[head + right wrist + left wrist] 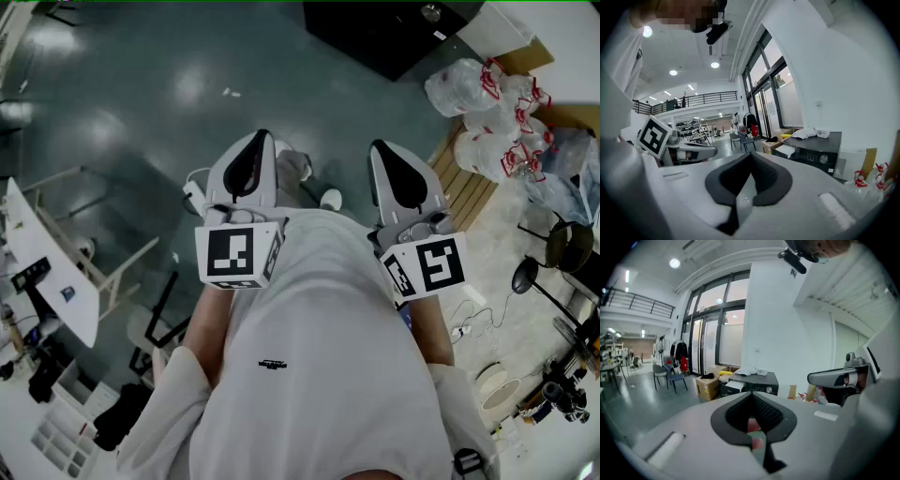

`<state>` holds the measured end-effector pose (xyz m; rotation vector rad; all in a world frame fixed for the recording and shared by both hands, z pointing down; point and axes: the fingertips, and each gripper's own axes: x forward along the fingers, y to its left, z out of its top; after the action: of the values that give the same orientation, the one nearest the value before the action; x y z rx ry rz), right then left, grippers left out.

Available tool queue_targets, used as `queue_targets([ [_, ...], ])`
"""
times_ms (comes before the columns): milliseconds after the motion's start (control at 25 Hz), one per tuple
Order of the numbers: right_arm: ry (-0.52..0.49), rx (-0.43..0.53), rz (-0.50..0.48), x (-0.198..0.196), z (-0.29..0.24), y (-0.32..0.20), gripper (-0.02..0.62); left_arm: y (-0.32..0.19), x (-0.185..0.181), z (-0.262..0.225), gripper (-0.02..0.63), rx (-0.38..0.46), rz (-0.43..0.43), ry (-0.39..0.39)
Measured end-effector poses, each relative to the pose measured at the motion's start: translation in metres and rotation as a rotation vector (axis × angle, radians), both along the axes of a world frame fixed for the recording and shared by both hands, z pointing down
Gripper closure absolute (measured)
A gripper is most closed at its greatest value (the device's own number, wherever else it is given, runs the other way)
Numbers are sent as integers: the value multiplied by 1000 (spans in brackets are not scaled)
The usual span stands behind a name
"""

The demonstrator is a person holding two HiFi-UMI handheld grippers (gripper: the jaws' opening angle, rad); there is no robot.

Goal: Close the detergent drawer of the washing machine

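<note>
The person stands with both elbows bent and both forearms drawn in against a white shirt [319,366], so that the two tools sit side by side at the waist, level with each other and pointing forward. The left gripper [255,141], white-shelled with black pads, has its jaws pressed together with nothing between them, and its square-marker cube faces up towards the head camera. The right gripper [386,150] is the same: jaws meeting at the tips, empty, its cube tilted slightly outwards. Each gripper view shows the other tool alongside, near but not touching. The black box-shaped washing machine [394,33] stands on the glossy grey floor [141,84] ahead of the person, well apart from both tools, with a round dial on its front panel and pale items lying on its top. A pale block shows at the left end of that front panel in the right gripper view, but I cannot tell whether it is the detergent drawer. White plastic bags with red ties [492,112] are heaped to the right of the machine, beside a slatted wooden pallet [464,183].
</note>
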<state>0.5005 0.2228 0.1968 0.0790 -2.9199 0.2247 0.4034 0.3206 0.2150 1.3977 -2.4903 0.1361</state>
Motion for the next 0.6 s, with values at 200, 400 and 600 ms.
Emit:
queue_targets([
  [200,-14,-6,10,26,4,13,603,12,33,-19,594,34,3,24],
  [400,2,-7,29,34,8,18,603,29,37,-26,594,34,-2,33],
  [600,59,-19,47,29,21,26,603,48,29,-17,594,48,-21,69],
])
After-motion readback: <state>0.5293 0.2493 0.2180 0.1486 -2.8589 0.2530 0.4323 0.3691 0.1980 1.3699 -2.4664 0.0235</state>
